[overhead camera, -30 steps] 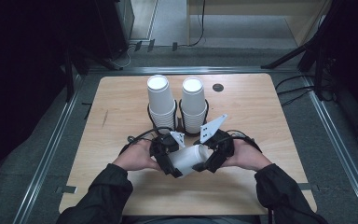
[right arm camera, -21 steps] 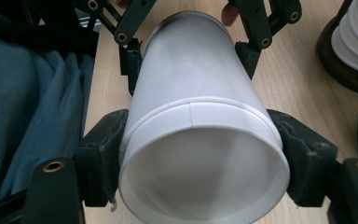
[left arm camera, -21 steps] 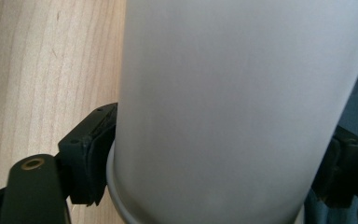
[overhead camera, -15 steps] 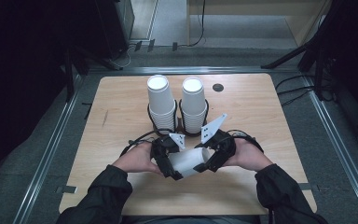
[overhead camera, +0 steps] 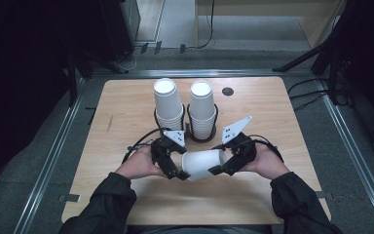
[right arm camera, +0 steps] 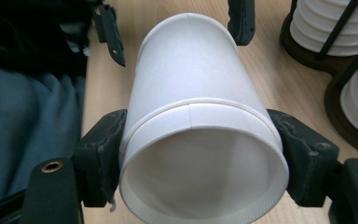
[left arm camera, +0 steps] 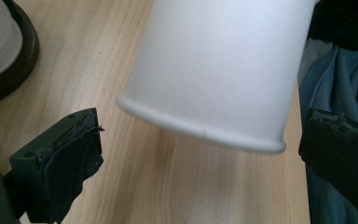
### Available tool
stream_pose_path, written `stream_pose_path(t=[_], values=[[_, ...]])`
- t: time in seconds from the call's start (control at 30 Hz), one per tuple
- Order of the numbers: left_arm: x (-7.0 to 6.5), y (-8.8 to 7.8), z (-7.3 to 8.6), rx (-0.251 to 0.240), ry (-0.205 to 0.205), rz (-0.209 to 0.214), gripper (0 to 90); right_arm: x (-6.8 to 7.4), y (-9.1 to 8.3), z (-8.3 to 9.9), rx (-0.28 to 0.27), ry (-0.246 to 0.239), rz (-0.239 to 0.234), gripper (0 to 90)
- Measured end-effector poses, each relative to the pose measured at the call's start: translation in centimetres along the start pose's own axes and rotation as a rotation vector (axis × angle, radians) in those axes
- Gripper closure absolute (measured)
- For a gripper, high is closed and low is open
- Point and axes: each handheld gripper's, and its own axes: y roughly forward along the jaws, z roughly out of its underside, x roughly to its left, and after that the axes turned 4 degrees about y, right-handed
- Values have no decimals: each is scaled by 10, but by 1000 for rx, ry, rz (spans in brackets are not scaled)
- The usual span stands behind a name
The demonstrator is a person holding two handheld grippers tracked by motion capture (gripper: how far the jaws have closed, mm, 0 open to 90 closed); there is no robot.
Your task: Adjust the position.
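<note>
A white paper cup [overhead camera: 202, 163] lies on its side just above the wooden table [overhead camera: 126, 112], between my two grippers. My right gripper [overhead camera: 220, 164] is shut on it just behind the open rim, one jaw on each side of the cup [right arm camera: 191, 79]. The mouth faces the right gripper view's camera. A second rim line shows just behind the mouth. My left gripper [overhead camera: 177, 170] is open at the cup's narrow end. In the left gripper view its pads [left arm camera: 70, 154] stand apart from the cup [left arm camera: 223, 65], without touching it.
Two stacks of upside-down white cups [overhead camera: 168, 102] [overhead camera: 202, 105] stand in black wire holders [overhead camera: 202, 134] just beyond the grippers, mid-table. A small dark hole [overhead camera: 228, 91] sits near the far edge. Bare wood lies to the left, right and front.
Almost nothing has moved. Both hands and the cup stay in the same spot.
</note>
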Motion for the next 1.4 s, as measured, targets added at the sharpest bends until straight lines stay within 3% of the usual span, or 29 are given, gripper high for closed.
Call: stream_pose_path(t=[0.07,0.3,0.6,0.8,0.87,0.97,1.03,1.2,1.33,1.4], values=[[-1,-3,1,-17,-4,-6,0,-1,-4,2,-16,25,2,260],[0,-8,7,-85,-45,-11,0,2,-15,-1,-92,38,17,260],[-3,-5,6,-159,-35,-1,0,3,-23,-7,-196,55,-10,260],[-4,-4,2,-212,-38,22,0,5,-16,-14,-227,60,-42,260],[-4,-5,2,-245,-62,53,0,5,-12,-16,-231,62,-73,260],[-3,-11,3,-300,-90,53,59,6,-7,-17,-219,54,-73,262],[-4,-14,4,-300,-72,53,87,5,-8,-17,-239,62,-86,265],[-4,-16,1,-256,-88,73,138,5,-10,-17,-251,55,-93,266],[-5,-18,1,-237,-70,55,152,5,-7,-17,-234,58,-91,256],[-4,-19,1,-229,-68,55,155,6,-7,-17,-225,61,-93,209]])
